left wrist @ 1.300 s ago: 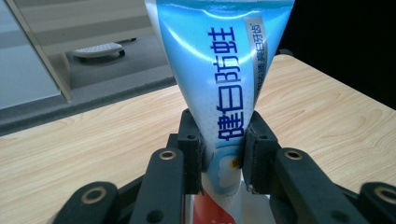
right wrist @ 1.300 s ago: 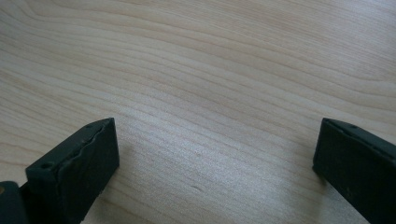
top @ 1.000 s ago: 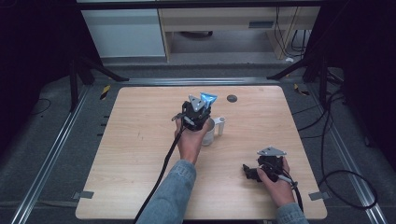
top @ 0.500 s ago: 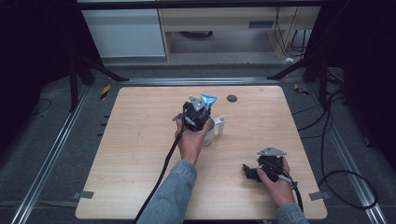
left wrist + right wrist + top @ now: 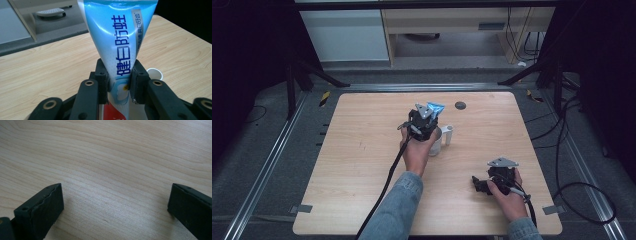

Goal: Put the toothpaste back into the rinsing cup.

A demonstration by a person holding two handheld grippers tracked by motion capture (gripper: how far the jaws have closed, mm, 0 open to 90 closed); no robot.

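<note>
Blue toothpaste tube point(image 5: 117, 45) stands upright, pinched low between the left gripper's point(image 5: 118, 83) jaws, directly above a white cup point(image 5: 435, 142) at table centre. Right gripper point(image 5: 482, 184) rests near right, jaws spread, empty.

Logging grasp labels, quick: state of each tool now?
Left tool: shut on the blue toothpaste tube.
Right tool: open, nothing between its jaws, above the table.

Dim surroundings, table point(image 5: 362, 150) evenly lit; soft shadows; near jaws slightly blurred.
</note>
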